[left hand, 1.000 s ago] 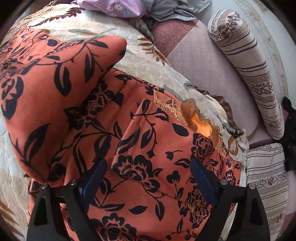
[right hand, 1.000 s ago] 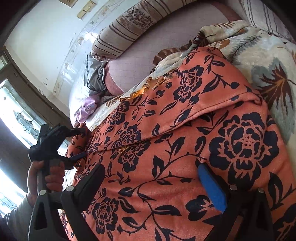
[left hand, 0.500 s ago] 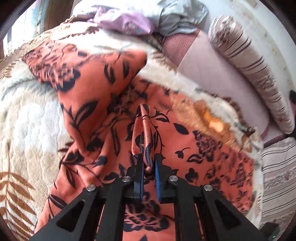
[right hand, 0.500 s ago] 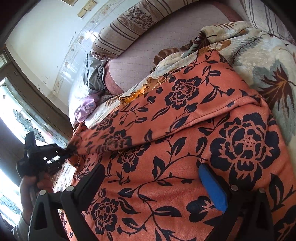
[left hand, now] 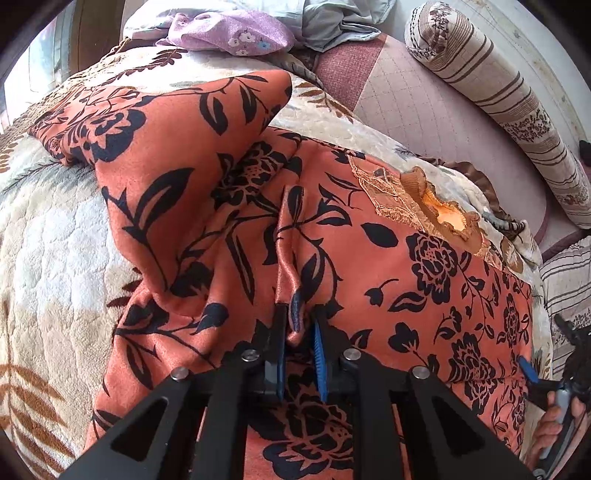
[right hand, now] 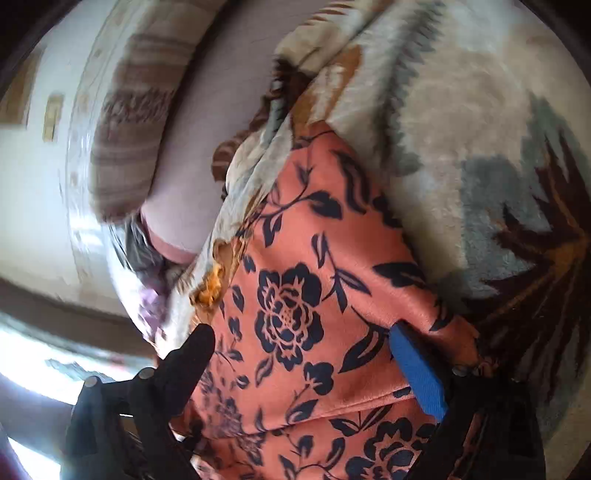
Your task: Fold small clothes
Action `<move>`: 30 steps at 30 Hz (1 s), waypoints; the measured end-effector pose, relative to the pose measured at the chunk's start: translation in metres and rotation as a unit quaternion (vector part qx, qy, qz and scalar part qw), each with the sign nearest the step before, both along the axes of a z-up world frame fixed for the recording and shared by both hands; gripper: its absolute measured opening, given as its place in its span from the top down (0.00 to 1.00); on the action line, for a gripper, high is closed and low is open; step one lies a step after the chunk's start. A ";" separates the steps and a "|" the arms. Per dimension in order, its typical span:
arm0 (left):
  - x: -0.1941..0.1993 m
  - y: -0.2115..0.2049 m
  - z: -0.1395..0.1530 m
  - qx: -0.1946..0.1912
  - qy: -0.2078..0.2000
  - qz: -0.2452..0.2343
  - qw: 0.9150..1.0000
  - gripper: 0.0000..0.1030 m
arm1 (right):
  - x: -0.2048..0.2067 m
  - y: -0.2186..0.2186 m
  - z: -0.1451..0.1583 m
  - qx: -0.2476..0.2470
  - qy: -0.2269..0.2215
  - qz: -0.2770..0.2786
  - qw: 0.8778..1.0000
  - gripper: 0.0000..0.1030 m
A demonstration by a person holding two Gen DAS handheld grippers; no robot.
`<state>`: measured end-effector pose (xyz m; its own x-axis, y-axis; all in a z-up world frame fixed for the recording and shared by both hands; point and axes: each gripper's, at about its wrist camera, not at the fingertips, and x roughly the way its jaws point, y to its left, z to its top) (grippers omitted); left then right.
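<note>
An orange garment with black flowers (left hand: 369, 258) lies spread on a cream leaf-patterned blanket (left hand: 48, 258). Its lace collar (left hand: 436, 210) points toward the back right. My left gripper (left hand: 298, 325) is shut on a pinched ridge of the garment's fabric near the middle. One sleeve (left hand: 166, 122) lies out to the left. In the right wrist view the same garment (right hand: 314, 295) fills the middle. My right gripper (right hand: 299, 343) is open, its fingers straddling the garment's folded edge. The right wrist view is motion-blurred.
A striped bolster pillow (left hand: 509, 103) lies at the back right on a pink quilted sheet (left hand: 413, 110). A purple garment (left hand: 229, 33) and a grey one (left hand: 332, 22) are heaped at the back. The person's hand on the other gripper (left hand: 554, 417) shows at the right edge.
My left gripper closed on a fold of the garment and has kept hold of it. My right gripper swung sharply toward the garment's right edge, still open.
</note>
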<state>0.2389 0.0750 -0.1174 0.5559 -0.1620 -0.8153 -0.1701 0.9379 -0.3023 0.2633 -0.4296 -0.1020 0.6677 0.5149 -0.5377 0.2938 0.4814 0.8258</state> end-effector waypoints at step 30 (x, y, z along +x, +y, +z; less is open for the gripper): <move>-0.006 0.001 -0.003 -0.001 -0.034 -0.021 0.999 0.85 | 0.082 -0.029 0.023 -0.357 0.107 0.013 0.928 0.82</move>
